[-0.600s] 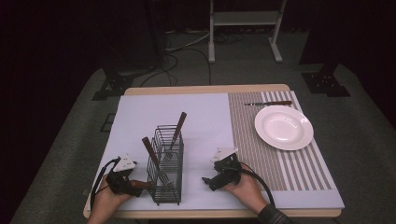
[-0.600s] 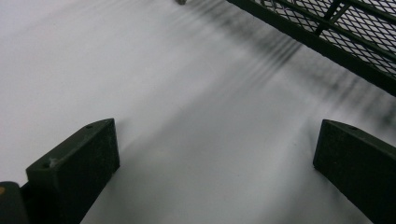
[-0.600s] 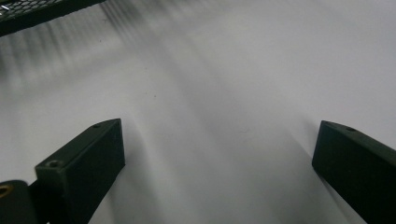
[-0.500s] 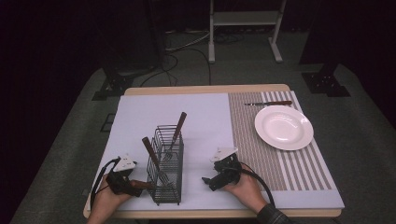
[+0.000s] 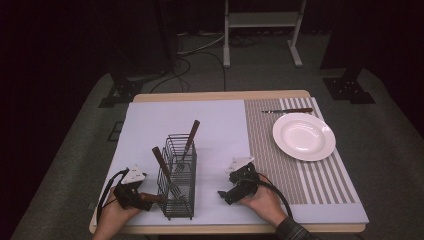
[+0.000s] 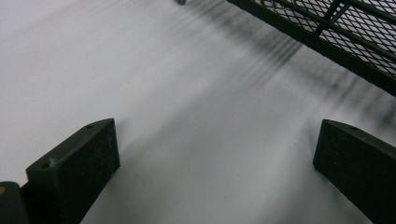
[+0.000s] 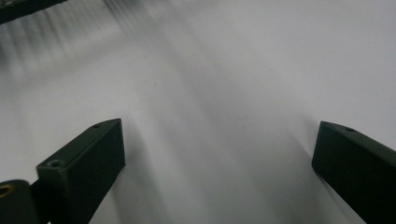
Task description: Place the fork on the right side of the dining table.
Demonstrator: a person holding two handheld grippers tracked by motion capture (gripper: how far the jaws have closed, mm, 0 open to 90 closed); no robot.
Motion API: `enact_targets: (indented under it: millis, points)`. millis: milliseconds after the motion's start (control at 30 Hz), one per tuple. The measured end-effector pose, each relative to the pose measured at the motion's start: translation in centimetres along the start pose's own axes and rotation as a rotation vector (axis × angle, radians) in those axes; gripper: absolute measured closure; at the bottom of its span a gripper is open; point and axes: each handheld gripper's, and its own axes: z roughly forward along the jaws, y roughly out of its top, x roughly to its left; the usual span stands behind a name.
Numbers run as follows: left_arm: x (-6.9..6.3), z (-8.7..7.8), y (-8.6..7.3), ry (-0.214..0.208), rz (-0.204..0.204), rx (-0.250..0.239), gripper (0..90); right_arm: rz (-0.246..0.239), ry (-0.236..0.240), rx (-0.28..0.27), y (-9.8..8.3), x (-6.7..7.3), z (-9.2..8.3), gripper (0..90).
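Note:
A black wire basket (image 5: 178, 176) stands on the white mat (image 5: 210, 125) near the front edge. Two brown-handled utensils lean in it: a fork (image 5: 186, 146) and a second one (image 5: 163, 167). My left gripper (image 5: 146, 197) rests on the mat just left of the basket, open, with bare mat between its jaws (image 6: 217, 140); the basket's mesh (image 6: 355, 32) lies ahead to its right. My right gripper (image 5: 224, 194) rests on the mat to the basket's right, open and holding nothing (image 7: 217, 140).
A white plate (image 5: 303, 136) sits on the striped placemat (image 5: 320, 180) at the right, with a knife (image 5: 287, 110) lying behind it. A metal stand (image 5: 260, 30) and cables are on the floor beyond the table.

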Motion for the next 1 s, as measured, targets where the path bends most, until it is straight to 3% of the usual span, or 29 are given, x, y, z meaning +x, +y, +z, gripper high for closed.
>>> enact_targets:
  millis: [200, 1000]
  points:
    - [0.0, 0.0, 0.0, -0.001, -0.001, 0.001, 0.0, 0.036, -0.008, -0.023, 0.2, -0.3, -1.2, 1.6]
    - [0.0, 0.0, 0.0, -0.001, 0.0, 0.002, 0.0, 0.056, 0.015, -0.104, 2.7, -1.9, -3.7, 1.9]
